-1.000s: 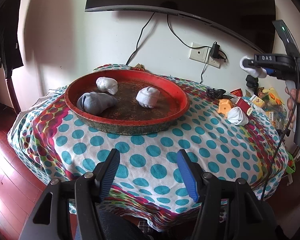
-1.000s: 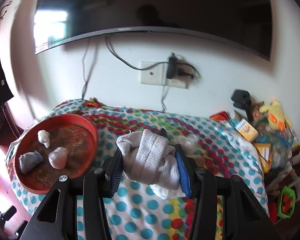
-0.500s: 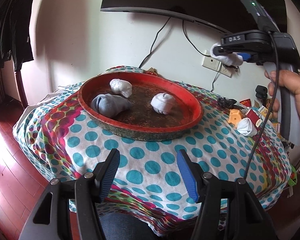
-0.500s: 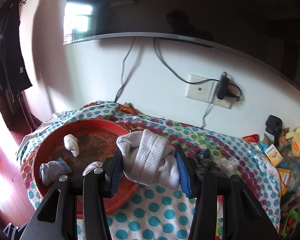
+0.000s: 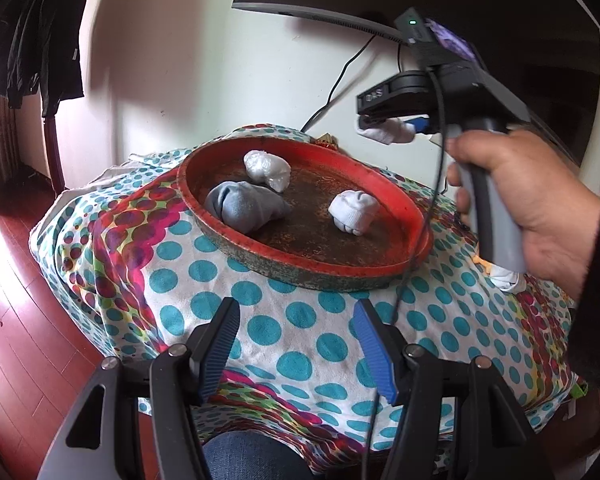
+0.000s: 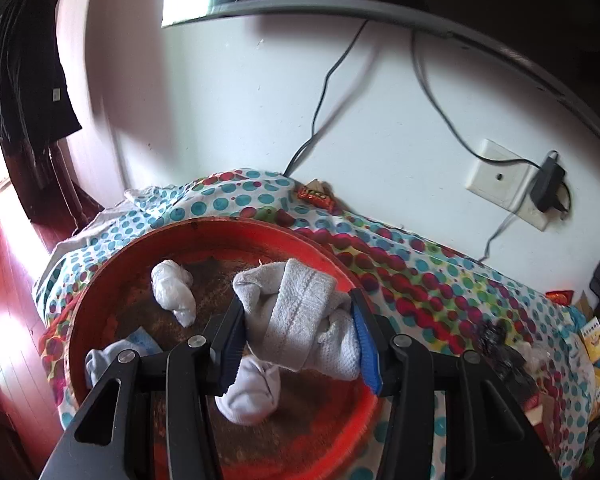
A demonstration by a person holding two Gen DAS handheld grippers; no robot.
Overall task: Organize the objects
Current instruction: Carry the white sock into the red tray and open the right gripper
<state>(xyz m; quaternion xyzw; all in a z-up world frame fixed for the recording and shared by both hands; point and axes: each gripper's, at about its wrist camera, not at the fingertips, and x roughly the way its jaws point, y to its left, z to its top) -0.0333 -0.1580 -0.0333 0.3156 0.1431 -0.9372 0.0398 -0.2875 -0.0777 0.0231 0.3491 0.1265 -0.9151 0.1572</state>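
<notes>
the right claw (image 6: 298, 334) pinches a rolled grey-white sock (image 6: 300, 320) above the red tray (image 6: 100, 292), in the frame centre. the left claw (image 5: 296, 344) is spread and empty over the dotted desk (image 5: 292, 332), low in its frame.

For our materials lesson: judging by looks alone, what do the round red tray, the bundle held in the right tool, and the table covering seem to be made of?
Red tray: probably plastic or painted metal; smooth red rim, worn brown speckled floor.
Held bundle: knitted fabric, likely a cotton sock; ribbed band, soft matte folds.
Table covering: woven or terry cloth, matte; it drapes and wrinkles, printed with teal dots.
</notes>
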